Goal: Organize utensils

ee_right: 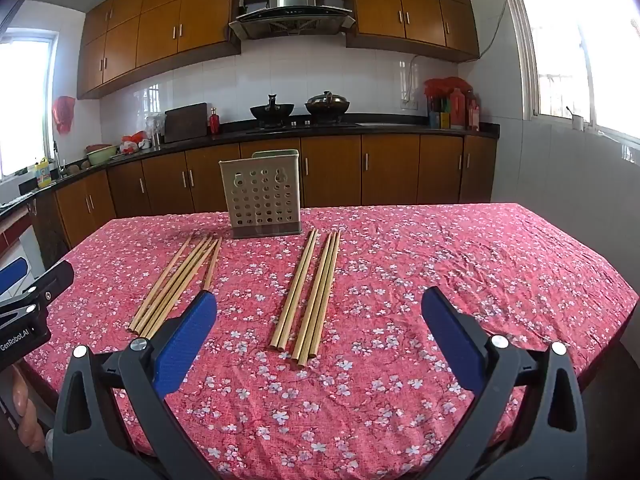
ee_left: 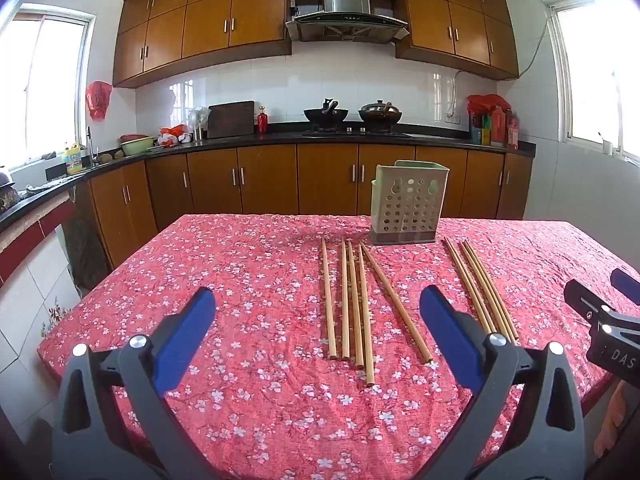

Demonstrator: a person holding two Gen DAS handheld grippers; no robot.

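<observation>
We've got both tools spread wide and empty: left hand-held gripper (ee_left: 316,320) and right hand-held gripper (ee_right: 320,320) hover above the near edge of the surface (ee_right: 480,260), w/ nothing between the fingers. Ahead lie two loose groups of chopsticks: five (ee_left: 352,300) on the left, four (ee_right: 308,292) on the right. The holder (ee_right: 262,196) stands upright behind them. Probably best to come down across one pair mid-length, close squarely so they don't roll, then tip them in pointing down.

Both wrist cameras looking forward, slightly downward, from table's (ee_left: 120,280) near edge. Left view sitting further left. Both sharing chopsticks (ee_left: 352,304), holder (ee_right: 262,196), far kitchen counter (ee_right: 400,128).
</observation>
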